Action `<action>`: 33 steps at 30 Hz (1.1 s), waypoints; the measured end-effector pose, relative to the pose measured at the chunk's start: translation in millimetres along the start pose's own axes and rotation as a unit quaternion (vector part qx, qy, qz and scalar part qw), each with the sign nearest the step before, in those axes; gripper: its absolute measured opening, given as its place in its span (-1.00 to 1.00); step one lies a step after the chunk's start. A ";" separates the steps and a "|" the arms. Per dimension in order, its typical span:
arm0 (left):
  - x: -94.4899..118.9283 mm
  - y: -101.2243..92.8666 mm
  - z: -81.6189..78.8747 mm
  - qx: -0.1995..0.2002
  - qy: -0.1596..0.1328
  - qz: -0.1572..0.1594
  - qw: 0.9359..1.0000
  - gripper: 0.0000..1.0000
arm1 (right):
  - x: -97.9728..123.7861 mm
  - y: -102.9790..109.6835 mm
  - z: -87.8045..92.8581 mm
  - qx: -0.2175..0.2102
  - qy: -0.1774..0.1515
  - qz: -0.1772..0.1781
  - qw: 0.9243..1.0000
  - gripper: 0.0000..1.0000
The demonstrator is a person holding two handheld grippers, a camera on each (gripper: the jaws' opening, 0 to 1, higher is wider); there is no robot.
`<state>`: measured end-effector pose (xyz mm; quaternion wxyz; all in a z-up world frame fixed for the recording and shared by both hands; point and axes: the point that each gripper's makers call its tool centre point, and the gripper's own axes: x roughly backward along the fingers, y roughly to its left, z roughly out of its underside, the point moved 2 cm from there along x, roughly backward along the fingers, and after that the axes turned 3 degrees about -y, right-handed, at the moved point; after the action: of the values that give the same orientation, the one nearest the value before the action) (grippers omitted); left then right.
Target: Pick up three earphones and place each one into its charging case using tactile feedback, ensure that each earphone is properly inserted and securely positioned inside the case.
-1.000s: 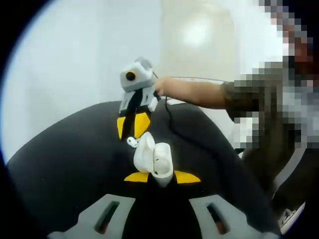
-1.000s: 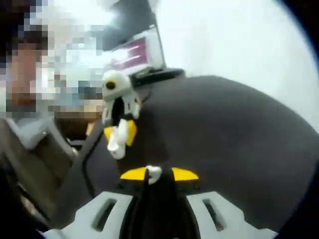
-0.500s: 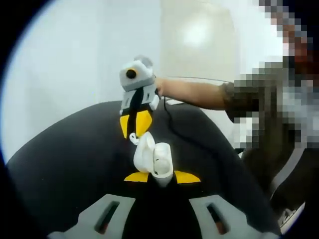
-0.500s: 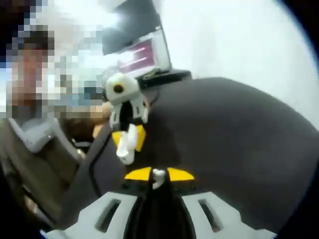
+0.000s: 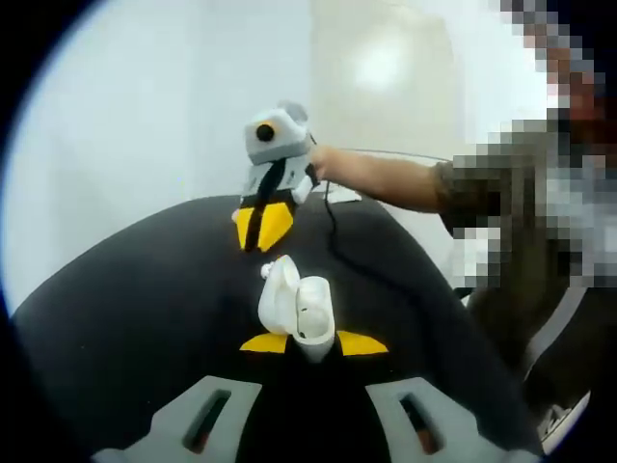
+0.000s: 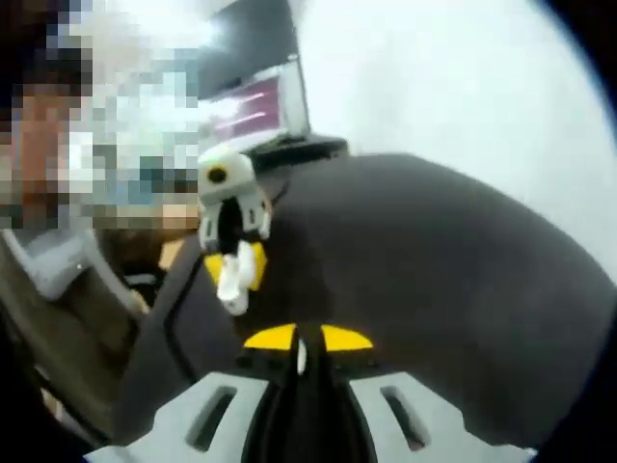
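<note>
My left gripper (image 5: pixel 313 343) is shut on a white charging case (image 5: pixel 313 323) with its lid (image 5: pixel 281 294) swung open to the left. A small white earphone (image 5: pixel 266 272) sits against the lid's upper left edge. My right gripper (image 5: pixel 254 231), held by a hand, hovers beyond the case, its yellow tips close together and apart from that earphone. In the right gripper view my right gripper (image 6: pixel 307 340) is nearly shut, with a thin pale sliver between the tips; what it is I cannot tell. The left gripper (image 6: pixel 234 272) holds the case (image 6: pixel 229 285) there.
A black round table (image 5: pixel 125 318) lies under both grippers, its far edge against a pale wall. A person's forearm (image 5: pixel 386 180) and a black cable (image 5: pixel 333 231) reach in from the right. A laptop (image 6: pixel 255 106) stands at the table's far end.
My right gripper has lifted up and back from the case lid, and its tips have drawn closer together. The small earphone has stayed by the lid. The left gripper and case have held still.
</note>
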<state>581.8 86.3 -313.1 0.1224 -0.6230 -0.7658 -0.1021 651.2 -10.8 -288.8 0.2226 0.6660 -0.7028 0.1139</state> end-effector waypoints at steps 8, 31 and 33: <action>0.0 1.2 0.0 -0.001 0.000 0.001 1.000 -0.73 | -2.4 13.6 28.5 0.003 0.053 -0.013 0.998 -0.74; 0.3 1.1 1.0 0.002 -0.001 0.002 1.000 -0.73 | -16.9 14.8 14.2 0.007 0.025 -0.056 0.998 -0.71; 0.4 1.1 1.0 0.003 -0.001 0.002 1.000 -0.73 | -21.6 13.4 16.0 0.004 0.031 -0.057 0.998 -0.71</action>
<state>582.7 87.2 -313.9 0.1233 -0.6244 -0.7650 -0.0989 635.6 2.2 -311.0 0.2477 0.7018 -0.6561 0.1246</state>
